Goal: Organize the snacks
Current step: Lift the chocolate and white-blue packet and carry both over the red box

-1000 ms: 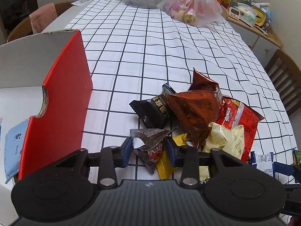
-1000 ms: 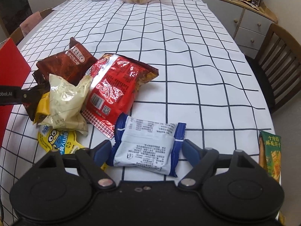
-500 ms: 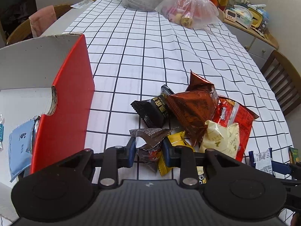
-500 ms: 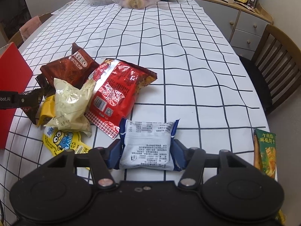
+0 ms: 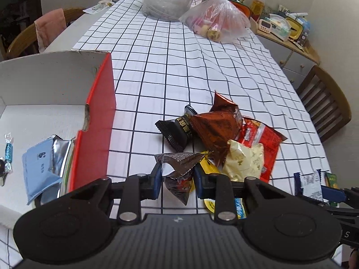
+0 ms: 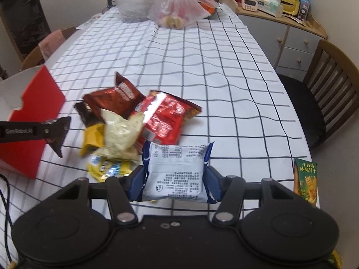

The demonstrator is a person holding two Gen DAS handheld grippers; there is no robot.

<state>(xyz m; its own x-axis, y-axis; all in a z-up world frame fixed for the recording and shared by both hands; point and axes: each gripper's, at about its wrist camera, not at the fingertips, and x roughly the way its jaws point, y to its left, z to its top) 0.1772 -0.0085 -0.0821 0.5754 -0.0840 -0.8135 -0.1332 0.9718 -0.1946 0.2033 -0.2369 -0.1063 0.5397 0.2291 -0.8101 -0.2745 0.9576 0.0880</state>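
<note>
My left gripper [image 5: 177, 180] is shut on a small dark foil snack packet [image 5: 179, 174] and holds it above the table beside the red-and-white box [image 5: 98, 121]. My right gripper [image 6: 175, 179] is shut on a white-and-blue packet [image 6: 177, 170], lifted off the cloth. A snack pile lies between them: a brown bag [image 5: 215, 130], a black packet [image 5: 177, 130], a red bag [image 6: 166, 121], a cream bag [image 6: 121, 136], yellow packets [image 6: 107, 168]. The left gripper with its packet [image 6: 56, 132] shows at the left of the right wrist view.
The box holds a light blue packet [image 5: 38, 165] and a wrapped candy [image 5: 9, 152]. A green box [image 6: 306, 181] lies at the table's right edge. Plastic bags [image 5: 215, 22] stand at the far end. Chairs [image 6: 332, 89] flank the checked tablecloth [image 5: 170, 67].
Both grippers closed on their packets and rose from the table. The right gripper's white-and-blue packet left the cloth; the left gripper's dark packet moved up beside the box.
</note>
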